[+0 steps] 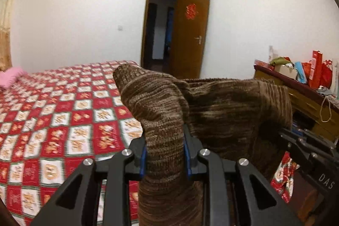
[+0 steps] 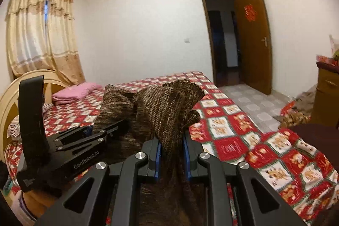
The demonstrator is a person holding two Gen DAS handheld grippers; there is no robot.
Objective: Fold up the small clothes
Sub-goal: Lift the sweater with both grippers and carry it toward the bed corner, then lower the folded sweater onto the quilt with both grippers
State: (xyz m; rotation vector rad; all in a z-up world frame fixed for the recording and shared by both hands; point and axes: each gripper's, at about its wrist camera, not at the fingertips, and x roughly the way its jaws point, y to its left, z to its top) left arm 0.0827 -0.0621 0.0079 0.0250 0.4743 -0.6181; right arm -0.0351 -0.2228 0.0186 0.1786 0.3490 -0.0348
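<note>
A brown knitted garment (image 1: pixel 211 103) hung in the air above the bed (image 1: pixel 53 109), stretched between two hand-held grippers. The left gripper (image 1: pixel 164 154) pinched one bunched edge of the knit between its blue pads (image 1: pixel 143 159), the cloth rising in a peak beyond the jaws and trailing down in front of the bed's red patchwork cover. The right gripper (image 2: pixel 171 154) likewise clamped a fold of the same garment (image 2: pixel 169 107), its jaws drawn in tight on the wool.

Only the left wrist view showed the cluttered wooden dresser (image 1: pixel 307 99) to the right of the bed, stacked with red gift bags (image 1: pixel 317 71), with the right gripper (image 1: pixel 284 130) entering from that side and biting the garment's far edge. Only the right wrist view showed the curtained window (image 2: pixel 42 31) behind the bed's cream headboard (image 2: pixel 12 99), the pink pillow (image 2: pixel 74 91) at the head of the bed, and the left gripper (image 2: pixel 110 128) seen side-on. Both views took in the open brown door (image 2: pixel 252 35) beyond the foot of the bed.
</note>
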